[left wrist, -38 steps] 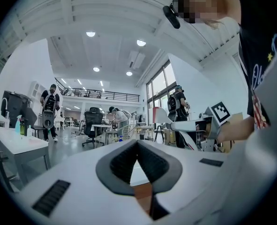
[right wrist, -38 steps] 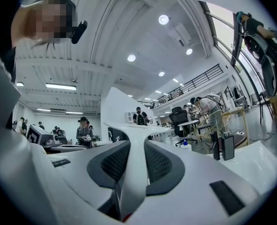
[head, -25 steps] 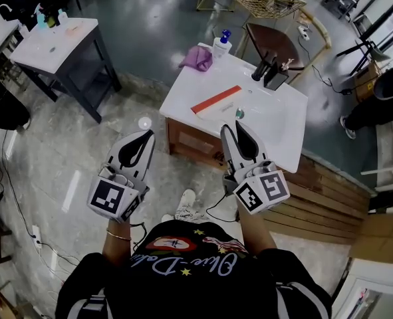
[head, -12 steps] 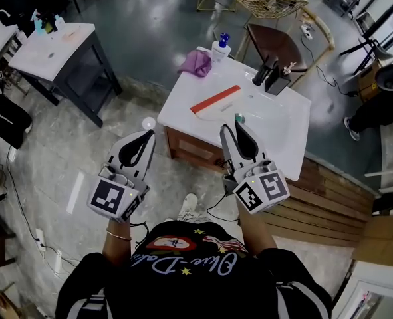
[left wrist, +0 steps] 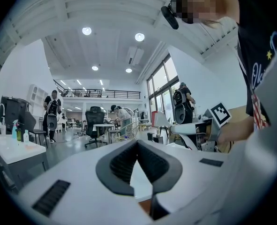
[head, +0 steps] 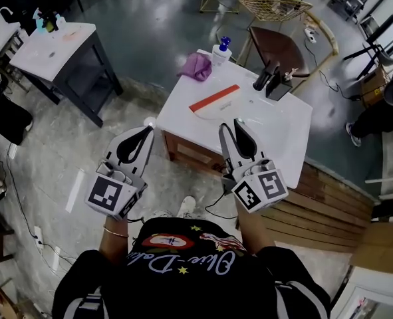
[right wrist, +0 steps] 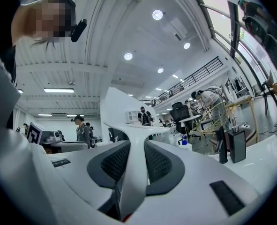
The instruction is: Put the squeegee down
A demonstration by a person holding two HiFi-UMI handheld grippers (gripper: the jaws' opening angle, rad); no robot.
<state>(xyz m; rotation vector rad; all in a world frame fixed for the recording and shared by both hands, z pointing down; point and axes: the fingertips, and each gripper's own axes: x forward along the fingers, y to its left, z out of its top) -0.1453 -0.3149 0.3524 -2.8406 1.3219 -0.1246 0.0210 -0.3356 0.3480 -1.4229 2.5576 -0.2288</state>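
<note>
Black cloth comes first: the person's shirt (head: 183, 271), with little stars on it, fills the bottom of the head view. Just past it are the 2 claws, held side by side and well apart from each other. The left claw (head: 145, 131) is pressed together, tips touching, with nothing in it. It hangs over the floor beside the white desk (head: 286, 135). The right claw (head: 235, 123) is spread a little. Its pads do not meet, and only white shows in the thin gap. It hangs at the desk's near edge. The squeegee (head: 215, 98), orange with a pale edge, lies flat on the desk past both claws, touching neither. Farther back on the desk are a black tap (head: 270, 78), a purple cloth (head: 197, 66) and a bottle (head: 221, 50) with a blue cap. A brown chair (head: 276, 42) stands behind.
</note>
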